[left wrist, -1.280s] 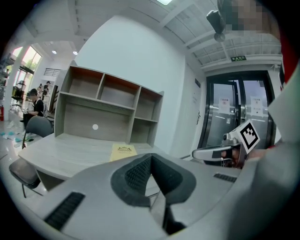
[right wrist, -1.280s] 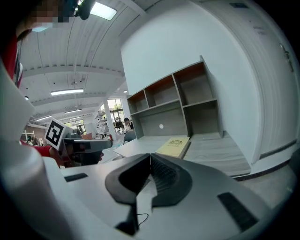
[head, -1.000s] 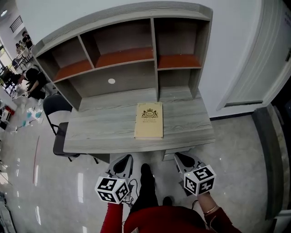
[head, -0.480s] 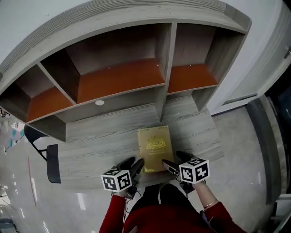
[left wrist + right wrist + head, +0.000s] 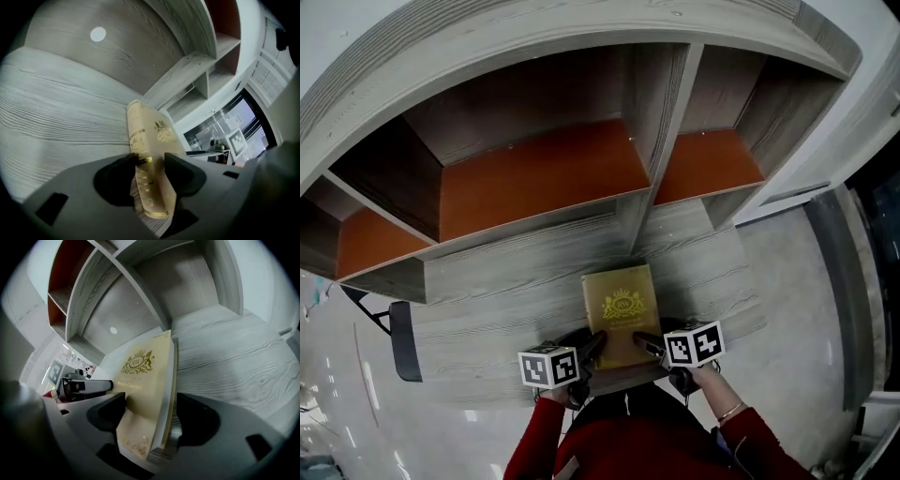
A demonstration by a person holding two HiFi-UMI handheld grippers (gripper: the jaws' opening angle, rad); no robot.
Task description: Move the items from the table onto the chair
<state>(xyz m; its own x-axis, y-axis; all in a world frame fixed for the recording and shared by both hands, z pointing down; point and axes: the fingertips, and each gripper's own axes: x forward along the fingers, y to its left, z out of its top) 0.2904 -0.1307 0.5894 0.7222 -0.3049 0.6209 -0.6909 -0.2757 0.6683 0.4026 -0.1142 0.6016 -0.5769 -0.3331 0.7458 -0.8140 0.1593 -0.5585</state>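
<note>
A tan book [image 5: 622, 307] with a gold crest lies flat on the grey wooden desk [image 5: 506, 300], near its front edge. My left gripper [image 5: 592, 345] is at the book's near left corner; in the left gripper view the book's spine [image 5: 140, 140] sits between its jaws [image 5: 151, 161], which are opening. My right gripper [image 5: 648, 342] is at the near right corner. Its jaws [image 5: 150, 408] straddle the book's edge [image 5: 143, 376] with a gap showing on the outer side. A black chair [image 5: 401, 339] stands left of the desk.
A shelf hutch [image 5: 534, 169] with orange-brown boards rises from the back of the desk, close above the book. Glossy floor [image 5: 806, 319] lies to the right, beside a white door and wall. My red sleeves are below the desk edge.
Both grippers rose from below the desk's front edge to the book's near corners, and their jaws went from shut to open around it. The view has closed in on the desk.
</note>
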